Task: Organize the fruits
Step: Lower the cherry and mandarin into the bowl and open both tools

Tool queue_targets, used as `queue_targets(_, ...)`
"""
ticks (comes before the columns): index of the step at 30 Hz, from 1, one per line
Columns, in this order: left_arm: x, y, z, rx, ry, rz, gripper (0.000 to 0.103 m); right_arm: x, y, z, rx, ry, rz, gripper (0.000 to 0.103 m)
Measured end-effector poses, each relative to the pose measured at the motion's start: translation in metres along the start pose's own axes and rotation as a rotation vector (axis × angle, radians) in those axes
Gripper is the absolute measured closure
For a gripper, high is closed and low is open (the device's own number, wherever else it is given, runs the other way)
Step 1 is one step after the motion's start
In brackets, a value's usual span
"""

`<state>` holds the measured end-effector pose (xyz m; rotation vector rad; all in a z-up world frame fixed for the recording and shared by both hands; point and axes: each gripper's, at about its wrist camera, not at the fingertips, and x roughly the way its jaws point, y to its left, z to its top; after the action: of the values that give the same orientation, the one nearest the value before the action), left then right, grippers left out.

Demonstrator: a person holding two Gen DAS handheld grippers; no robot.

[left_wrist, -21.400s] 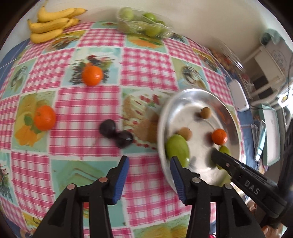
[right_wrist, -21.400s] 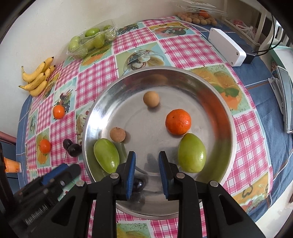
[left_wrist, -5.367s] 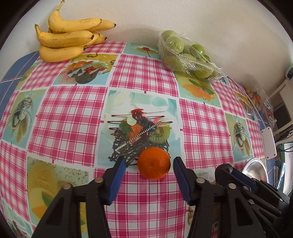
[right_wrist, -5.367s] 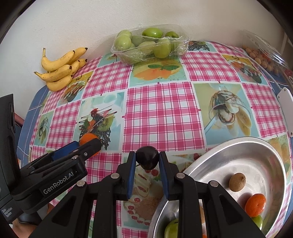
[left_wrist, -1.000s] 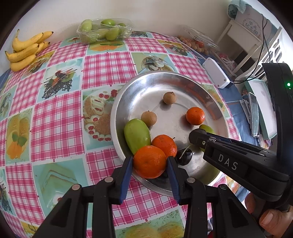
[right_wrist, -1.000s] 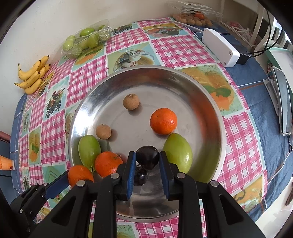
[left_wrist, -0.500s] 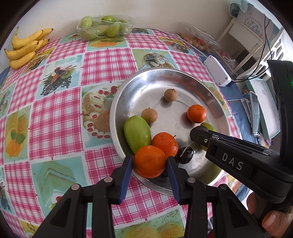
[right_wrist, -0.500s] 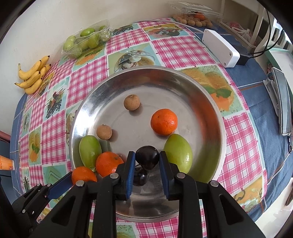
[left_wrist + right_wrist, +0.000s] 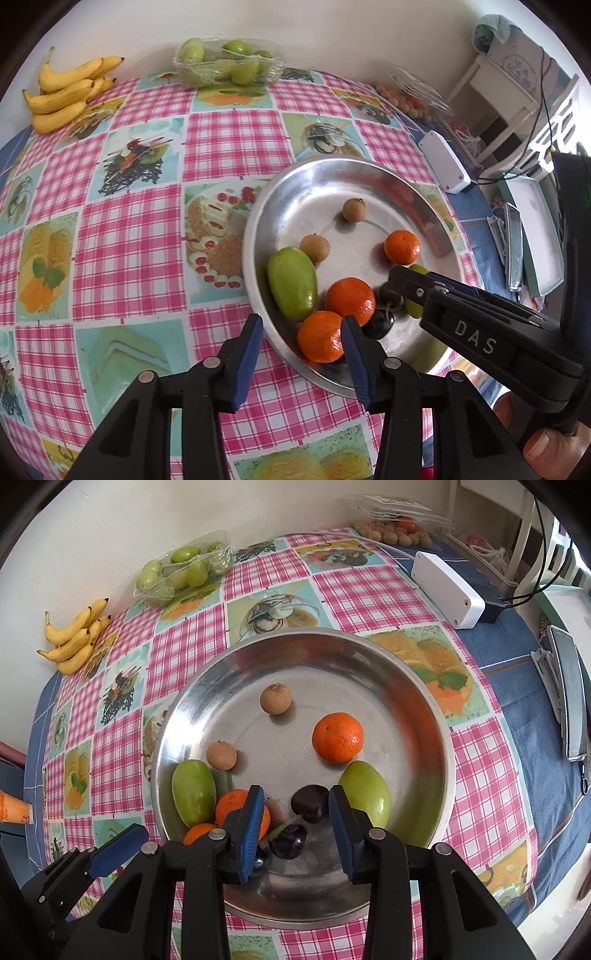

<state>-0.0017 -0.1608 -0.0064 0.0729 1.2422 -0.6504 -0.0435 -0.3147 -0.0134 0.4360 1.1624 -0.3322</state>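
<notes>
The left tool (image 9: 301, 341) is opening; a round orange mandarin (image 9: 320, 341) lies between its jaws at the near rim of the shallow silver metal dish (image 9: 424, 716). The right tool (image 9: 293, 819) is opening around a dark purple plum (image 9: 309, 808), resting inside the dish. Farther left on the checked tabletop (image 9: 129, 243) lie yellow bananas (image 9: 66, 98).

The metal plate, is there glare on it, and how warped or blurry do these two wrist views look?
Left wrist view: the metal plate has a bright sheen on its near-left wall, the checked tablecloth bulges like a dome, and corners fall to black. Right wrist view: the plate's rim gleams softly without blown-out glare, fruit casts soft shadows, and straight tablecloth lines curve outward. Both look sharp, with no obvious motion blur.
</notes>
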Motion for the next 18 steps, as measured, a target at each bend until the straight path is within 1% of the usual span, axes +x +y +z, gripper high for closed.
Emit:
queue_targets(3, -0.003, 0.012, 0.002, -0.046, -0.008, 0.018, 0.048, -0.001, 0.000, 0.000, -0.001, -0.004, 0.000, 0.058)
queue_targets(4, -0.004, 0.017, 0.003, -0.067, -0.008, 0.023, 0.047, 0.000, 0.000, 0.000, -0.002, -0.003, 0.000, 0.053)
queue_targets(5, -0.005, 0.023, 0.004, -0.092, -0.008, 0.031, 0.045, 0.000, 0.000, 0.000, -0.004, -0.003, 0.001, 0.049)
queue_targets(7, -0.006, 0.035, 0.005, -0.139, -0.008, 0.056, 0.038, 0.000, 0.002, 0.000, -0.011, -0.004, 0.002, 0.046)
queue_targets(9, -0.004, 0.049, 0.006, -0.189, 0.000, 0.090, 0.030, 0.000, 0.004, 0.000, -0.019, -0.006, 0.005, 0.040)
queue_targets(10, -0.002, 0.054, 0.005, -0.206, 0.007, 0.102, 0.027, 0.000, 0.005, 0.000, -0.023, -0.006, 0.009, 0.034)
queue_targets(11, -0.001, 0.060, 0.006, -0.221, 0.013, 0.113, 0.024, 0.000, 0.007, 0.000, -0.028, -0.007, 0.014, 0.032)
queue_targets(13, 0.002, 0.070, 0.005, -0.248, 0.025, 0.139, 0.021, -0.001, 0.009, -0.001, -0.042, -0.010, 0.019, 0.032)
queue_targets(15, 0.004, 0.078, 0.004, -0.272, 0.032, 0.160, 0.015, -0.001, 0.013, -0.002, -0.059, -0.010, 0.015, 0.031)
queue_targets(17, 0.005, 0.082, 0.003, -0.287, 0.031, 0.169, 0.011, 0.000, 0.015, -0.002, -0.070, -0.008, 0.013, 0.020)
queue_targets(18, 0.005, 0.084, 0.003, -0.292, 0.030, 0.173, 0.005, 0.001, 0.016, -0.002, -0.073, -0.008, 0.013, 0.019)
